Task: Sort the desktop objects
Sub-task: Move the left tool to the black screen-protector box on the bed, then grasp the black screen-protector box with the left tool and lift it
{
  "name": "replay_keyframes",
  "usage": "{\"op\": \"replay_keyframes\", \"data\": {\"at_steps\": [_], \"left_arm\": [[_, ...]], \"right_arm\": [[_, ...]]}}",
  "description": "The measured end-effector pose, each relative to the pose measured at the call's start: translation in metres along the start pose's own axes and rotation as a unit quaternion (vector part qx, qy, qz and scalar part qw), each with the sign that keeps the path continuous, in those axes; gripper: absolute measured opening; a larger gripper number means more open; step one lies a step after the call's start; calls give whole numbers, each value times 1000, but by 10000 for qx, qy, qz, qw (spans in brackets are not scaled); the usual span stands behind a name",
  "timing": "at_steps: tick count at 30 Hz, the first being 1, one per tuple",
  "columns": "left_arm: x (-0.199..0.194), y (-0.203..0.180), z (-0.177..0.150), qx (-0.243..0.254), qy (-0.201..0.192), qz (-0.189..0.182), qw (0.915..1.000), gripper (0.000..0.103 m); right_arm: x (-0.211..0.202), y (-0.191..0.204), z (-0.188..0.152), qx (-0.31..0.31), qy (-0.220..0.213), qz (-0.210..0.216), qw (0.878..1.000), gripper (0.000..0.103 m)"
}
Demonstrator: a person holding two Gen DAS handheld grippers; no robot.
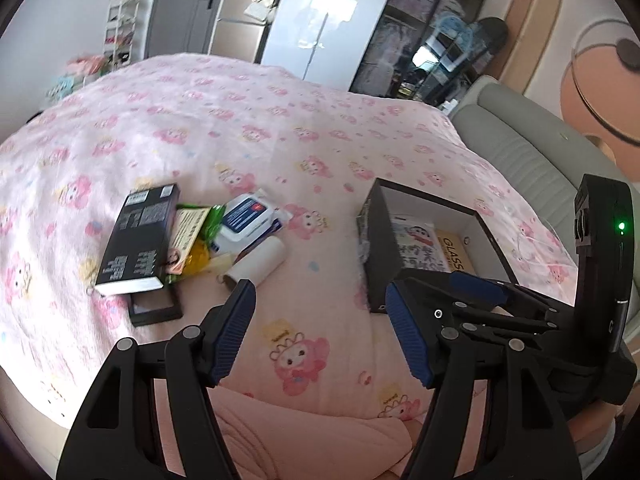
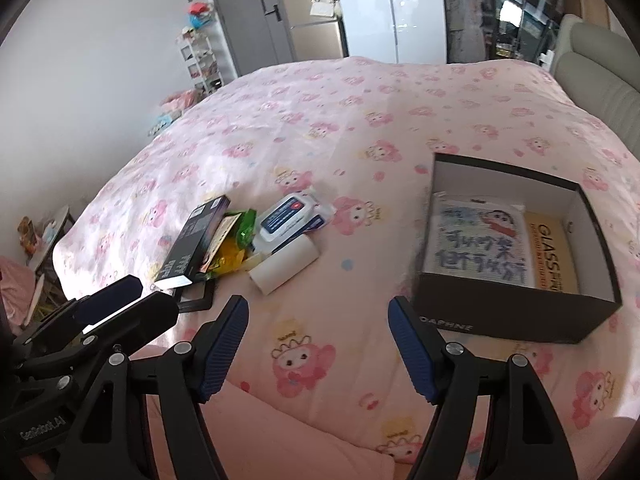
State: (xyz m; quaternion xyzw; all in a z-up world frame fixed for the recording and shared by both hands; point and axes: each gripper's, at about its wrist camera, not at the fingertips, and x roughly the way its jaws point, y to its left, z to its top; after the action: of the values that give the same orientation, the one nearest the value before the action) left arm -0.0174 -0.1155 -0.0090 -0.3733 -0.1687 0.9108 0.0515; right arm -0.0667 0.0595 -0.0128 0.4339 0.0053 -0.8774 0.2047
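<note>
A pile of objects lies on the pink bed: a black book-like box (image 1: 138, 240) (image 2: 194, 240), a green and yellow packet (image 1: 200, 240) (image 2: 236, 244), a white and blue wipes pack (image 1: 250, 220) (image 2: 294, 216), a white roll (image 1: 260, 262) (image 2: 286, 266) and a flat black frame (image 1: 156, 308). An open black box (image 1: 380, 248) (image 2: 516, 312) to the right holds a cartoon pack and a yellow "GLASS" pack. My left gripper (image 1: 320, 320) is open and empty near the pile. My right gripper (image 2: 316, 328) is open and empty, left of the box.
The pink patterned bedspread (image 1: 280, 140) covers the whole work surface. A grey padded headboard (image 1: 528, 152) stands at the right. Wardrobes and shelves line the far wall. A pink cloth (image 2: 280, 440) lies at the near edge.
</note>
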Motion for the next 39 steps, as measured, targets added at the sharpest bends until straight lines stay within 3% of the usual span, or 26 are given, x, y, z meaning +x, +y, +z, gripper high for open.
{"op": "replay_keyframes", "data": {"at_steps": [8,15,24,31,35,39], "left_arm": [[41,50,2,-875,353,278,9951,54],[51,97,8,-1404,208,529,9885,53],[51,199,11,-2319,79,931,9682,53],[80,256,0,-2987,441,771,9502,53],[98,268,-3,-3123,753,675,9446,53],[116,279,-6,-3332,1019,426,9364,60]], "right_arm": [[51,12,5,-110,398,109,9991,71],[94,17,19,-198,671,66,9975,70],[146,70,40,-597,916,643,9919,69],[192,117,38,-750,1439,1265,9786,69],[218,130,30,-668,1809,1449,9705,69],[239,134,28,-522,2044,1581,9646,69]]}}
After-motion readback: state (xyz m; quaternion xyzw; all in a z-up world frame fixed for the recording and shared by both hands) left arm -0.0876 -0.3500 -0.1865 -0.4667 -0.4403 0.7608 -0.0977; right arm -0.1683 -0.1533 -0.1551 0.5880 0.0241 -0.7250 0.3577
